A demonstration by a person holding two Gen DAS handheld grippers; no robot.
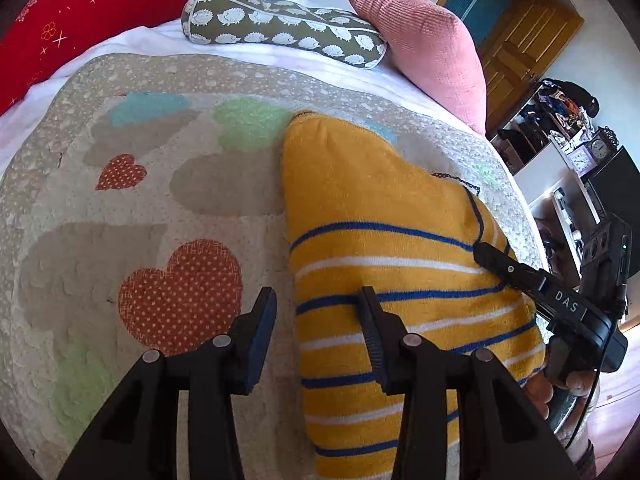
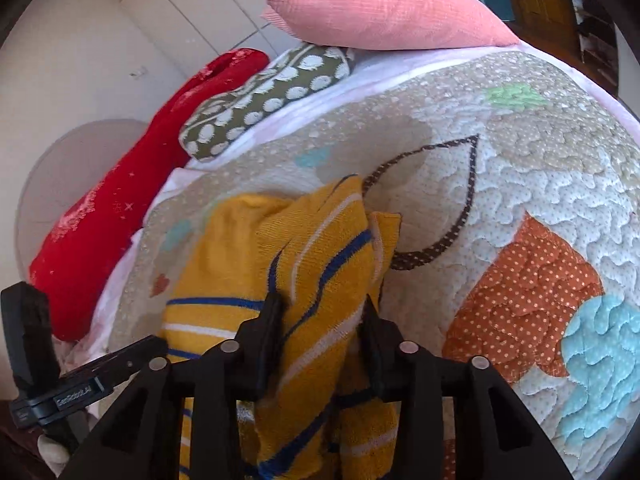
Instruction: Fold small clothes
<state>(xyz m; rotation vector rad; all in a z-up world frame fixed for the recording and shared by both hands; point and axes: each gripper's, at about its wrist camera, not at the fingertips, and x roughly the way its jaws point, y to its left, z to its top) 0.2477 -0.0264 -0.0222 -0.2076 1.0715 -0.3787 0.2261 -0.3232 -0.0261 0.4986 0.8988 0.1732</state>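
Spread across the bed: a quilted cover [image 1: 132, 216] in beige, stitched in scallops, patched with orange dotted hearts, pale green and blue clouds. Beyond the quilt, at the head of the bed, a red blanket [image 1: 80, 20], an olive cushion [image 1: 280, 26] printed with white hedgehogs, a pink ribbed pillow [image 1: 424, 44]. Past the pillow, a wooden door and cluttered shelves with clocks; in the right wrist view, pale tiled wall behind the pillow.

On the quilt, right of the big orange heart: the yellow striped garment [image 1: 384, 216], partly folded. Left gripper [image 1: 318, 314] with fingers parted, one either side of the garment's left edge, gripping nothing. Right gripper [image 2: 324, 316] closed on a raised fold of the same garment [image 2: 320, 248].
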